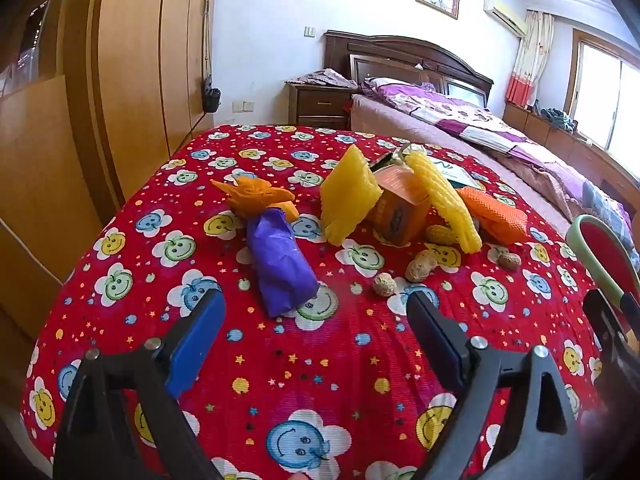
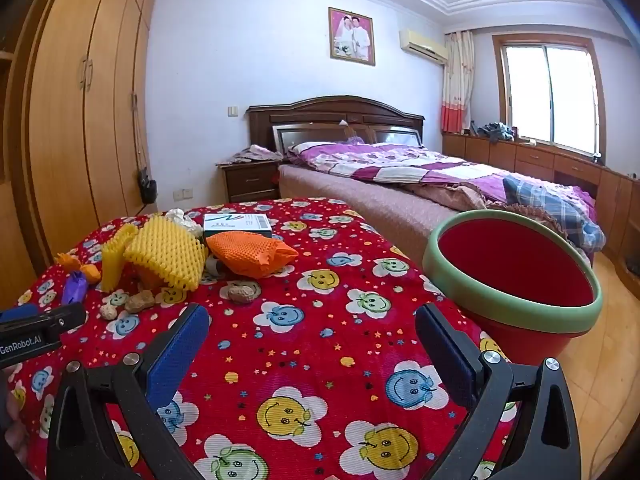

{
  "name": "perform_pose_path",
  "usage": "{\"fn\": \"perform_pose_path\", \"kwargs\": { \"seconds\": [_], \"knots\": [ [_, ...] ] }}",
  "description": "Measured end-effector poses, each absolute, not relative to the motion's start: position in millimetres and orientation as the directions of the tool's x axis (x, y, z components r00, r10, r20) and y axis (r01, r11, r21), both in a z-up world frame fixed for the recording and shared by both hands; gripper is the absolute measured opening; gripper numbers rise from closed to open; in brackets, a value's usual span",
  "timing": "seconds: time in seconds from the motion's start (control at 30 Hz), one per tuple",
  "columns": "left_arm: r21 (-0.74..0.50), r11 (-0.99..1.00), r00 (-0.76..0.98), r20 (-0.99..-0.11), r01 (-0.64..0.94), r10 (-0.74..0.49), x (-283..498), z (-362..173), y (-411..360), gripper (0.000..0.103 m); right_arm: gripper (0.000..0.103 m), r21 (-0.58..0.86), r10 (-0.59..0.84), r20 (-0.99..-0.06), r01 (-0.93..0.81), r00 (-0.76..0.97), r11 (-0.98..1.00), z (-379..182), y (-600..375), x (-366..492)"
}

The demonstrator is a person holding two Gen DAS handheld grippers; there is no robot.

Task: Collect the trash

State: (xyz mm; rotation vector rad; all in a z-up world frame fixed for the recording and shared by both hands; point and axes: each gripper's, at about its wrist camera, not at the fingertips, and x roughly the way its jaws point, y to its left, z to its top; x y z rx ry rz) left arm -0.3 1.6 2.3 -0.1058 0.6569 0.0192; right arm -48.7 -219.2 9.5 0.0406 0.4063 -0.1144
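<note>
We judged the purple wrapper (image 1: 280, 262) to be the likeliest first pick, since it lay straight ahead of the left gripper (image 1: 316, 316), just past its fingertips and a little left of the midline. Its long axis ran roughly away from us, tilted slightly leftward at the far end — so the jaws already stood across its narrow width, and a short reach forward and down looked enough.

Both grippers stood wide and held nothing. The right gripper (image 2: 312, 334) hung over bare tablecloth (image 2: 320, 380), with the wrapper well off to its left, so the left hand was plainly the nearer.

The rest of the trash sat beyond the wrapper on the table: 2 yellow foam nets (image 1: 348, 196), an orange foam net (image 1: 496, 216), a small orange carton (image 1: 400, 216) and scattered peanut shells (image 1: 420, 266). The red bin (image 2: 516, 272) stood off the table's right edge — near the right gripper, well apart from the wrapper.
</note>
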Motion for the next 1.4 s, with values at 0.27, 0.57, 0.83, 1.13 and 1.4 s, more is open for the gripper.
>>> {"fn": "perform_pose_path", "kwargs": {
  "seconds": [0.27,0.57,0.83,1.13,1.4],
  "knots": [
    [-0.091,0.995,0.792,-0.610,-0.052,-0.014,0.3,1.3,4.6,0.092,0.102,0.013,-0.105,-0.394,0.119,0.913,0.993,9.1,-218.5,-48.5],
    [-0.089,0.995,0.793,-0.610,-0.053,-0.013,0.3,1.5,4.4,0.092,0.102,0.011,-0.105,-0.393,0.119,0.914,0.993,9.0,-218.6,-48.5],
    [-0.089,0.995,0.793,-0.609,-0.053,-0.013,0.2,1.4,4.2,0.092,0.102,0.011,-0.107,-0.391,0.120,0.914,0.993,9.3,-218.7,-48.9],
    [-0.090,0.995,0.793,-0.609,-0.053,-0.013,0.2,1.4,4.2,0.092,0.102,0.010,-0.106,-0.390,0.120,0.914,0.993,9.5,-218.7,-49.0],
    [-0.090,0.995,0.793,-0.609,-0.053,-0.013,0.2,1.4,4.1,0.092,0.102,0.009,-0.107,-0.390,0.120,0.915,0.993,9.3,-218.9,-48.7]
  ]
}}
